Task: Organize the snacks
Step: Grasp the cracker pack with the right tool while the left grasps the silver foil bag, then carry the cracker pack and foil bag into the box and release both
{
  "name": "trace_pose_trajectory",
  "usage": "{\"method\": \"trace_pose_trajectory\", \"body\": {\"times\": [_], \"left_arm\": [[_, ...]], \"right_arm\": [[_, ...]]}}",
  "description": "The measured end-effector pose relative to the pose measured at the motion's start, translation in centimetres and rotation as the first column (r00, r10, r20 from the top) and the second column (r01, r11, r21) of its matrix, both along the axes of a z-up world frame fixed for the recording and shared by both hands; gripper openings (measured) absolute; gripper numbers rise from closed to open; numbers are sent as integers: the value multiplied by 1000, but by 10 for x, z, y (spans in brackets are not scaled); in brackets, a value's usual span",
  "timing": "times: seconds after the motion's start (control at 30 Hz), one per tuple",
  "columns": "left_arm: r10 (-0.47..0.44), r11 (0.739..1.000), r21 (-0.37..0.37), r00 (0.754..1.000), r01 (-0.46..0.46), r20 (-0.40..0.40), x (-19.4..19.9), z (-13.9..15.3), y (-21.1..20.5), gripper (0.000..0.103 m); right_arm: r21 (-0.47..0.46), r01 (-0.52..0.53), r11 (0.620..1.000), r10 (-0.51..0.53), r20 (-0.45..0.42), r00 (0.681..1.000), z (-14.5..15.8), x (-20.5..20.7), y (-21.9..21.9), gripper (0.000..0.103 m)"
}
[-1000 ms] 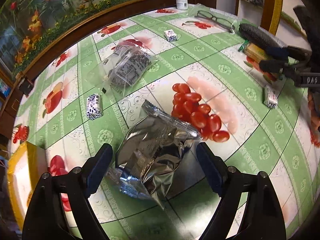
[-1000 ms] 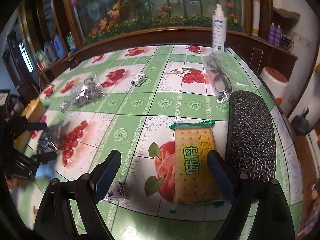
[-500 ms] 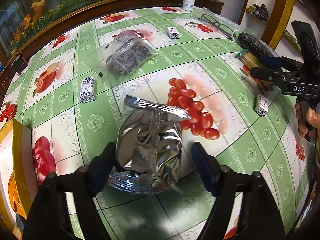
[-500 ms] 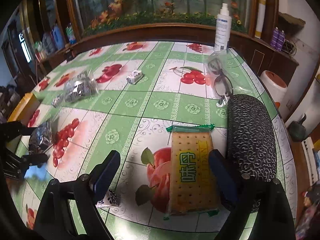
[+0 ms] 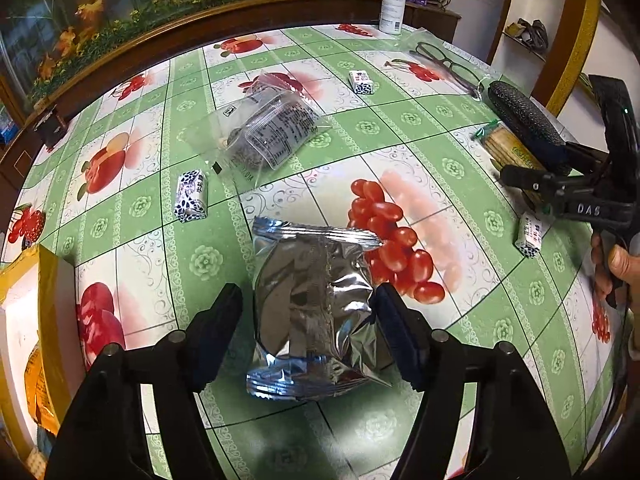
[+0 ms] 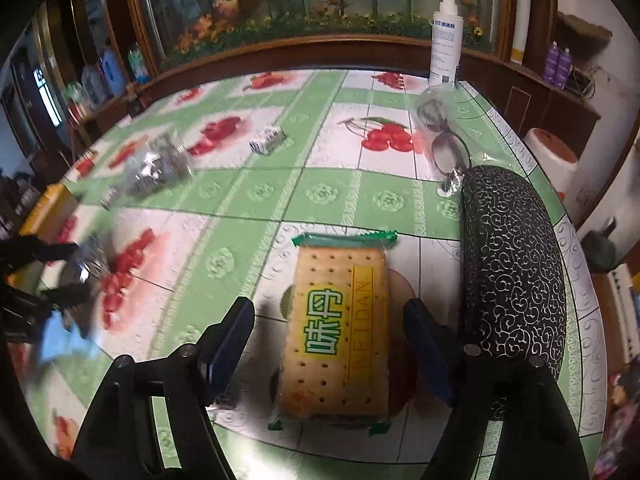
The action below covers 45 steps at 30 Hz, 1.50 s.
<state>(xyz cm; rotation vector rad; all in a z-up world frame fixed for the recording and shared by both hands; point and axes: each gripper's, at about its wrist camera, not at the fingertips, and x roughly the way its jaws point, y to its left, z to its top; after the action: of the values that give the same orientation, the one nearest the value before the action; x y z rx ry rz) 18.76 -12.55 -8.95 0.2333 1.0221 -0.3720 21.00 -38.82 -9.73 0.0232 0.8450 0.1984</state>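
My right tongs [image 6: 328, 340] have just been closing, one pad on each side of the cracker packet [image 6: 340, 328] lying on the bench [image 6: 320, 196], gaps remaining. A black patterned case [image 6: 516, 264] lies just right.

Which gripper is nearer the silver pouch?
Left. The left gripper straddles the silver pouch, its jaws just closing in around it. The right gripper is across the table, over the cracker pack.

Both wrist views close, angled down onto table [image 5: 460, 168]; shared: glasses case [image 6: 512, 264], apparently cracker pack [image 6: 340, 332].
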Motion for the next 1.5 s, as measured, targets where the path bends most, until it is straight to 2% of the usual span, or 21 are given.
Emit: {"method": "trace_pose_trajectory", "body": {"times": [0.1, 0.17, 0.23, 0.27, 0.3, 0.33, 0.37, 0.4, 0.43, 0.57, 0.7, 0.9, 1.0, 1.13, 1.27, 1.37, 1.5], "left_arm": [[15, 1000, 16, 1000, -15, 8, 3, -4, 0, 69], [19, 1000, -7, 1000, -19, 3, 6, -7, 2, 73], [36, 999, -30, 999, -36, -1, 9, -9, 6, 76], [46, 998, -30, 999, -46, 2, 9, -9, 6, 76], [52, 998, -30, 999, -52, 0, 9, -9, 6, 76], [56, 998, -27, 998, -56, 0, 9, -9, 5, 75], [57, 998, -27, 998, -57, 1, 8, -8, 5, 71], [55, 998, -30, 998, -55, 4, 6, -7, 4, 60], [57, 998, -29, 998, -56, 7, 4, -6, 4, 59], [90, 995, -36, 996, -90, 8, -4, -5, 10, 59], [128, 987, -98, 992, -127, -2, -15, -2, 23, 58], [214, 973, -108, 975, -206, 63, -48, 18, 43, 58], [288, 957, -75, 948, -280, 136, -67, 32, 59, 58], [383, 924, -95, 900, -371, 210, -94, 52, 92, 59], [480, 874, -86, 828, -477, 289, -118, 67, 132, 59], [547, 832, -96, 778, -546, 309, -129, 69, 164, 59], [611, 783, -107, 729, -612, 309, -136, 64, 199, 59]], "right_arm": [[-46, -6, 999, 6, -6, 1000, -3, 2, 7, 78], [-51, -7, 999, 6, -7, 1000, -3, 2, 8, 76], [-54, -5, 999, 4, -3, 1000, -2, 2, 9, 69], [-50, -2, 999, 2, 1, 1000, -2, 1, 9, 57], [-32, 0, 999, 0, 5, 1000, 0, 0, 8, 49], [-18, 1, 1000, -1, 4, 1000, 0, -1, 8, 49], [-13, 2, 1000, -2, 6, 1000, 0, -2, 8, 49], [-5, 2, 1000, -2, 9, 1000, 0, -3, 8, 49], [12, 3, 1000, -3, 12, 1000, 0, -4, 7, 48], [101, 4, 995, -6, 11, 1000, 1, -11, -2, 48], [154, 3, 988, -6, 18, 1000, 3, -24, -3, 48], [251, -39, 967, 23, 67, 997, 23, -52, 9, 48], [289, -113, 951, 85, 110, 990, 39, -66, 35, 48], [347, -237, 907, 188, 167, 968, 61, -82, 83, 47], [393, -345, 852, 289, 195, 937, 75, -89, 134, 47], [412, -419, 809, 370, 197, 908, 80, -91, 179, 47], [424, -492, 761, 453, 196, 870, 85, -91, 237, 47]]}}
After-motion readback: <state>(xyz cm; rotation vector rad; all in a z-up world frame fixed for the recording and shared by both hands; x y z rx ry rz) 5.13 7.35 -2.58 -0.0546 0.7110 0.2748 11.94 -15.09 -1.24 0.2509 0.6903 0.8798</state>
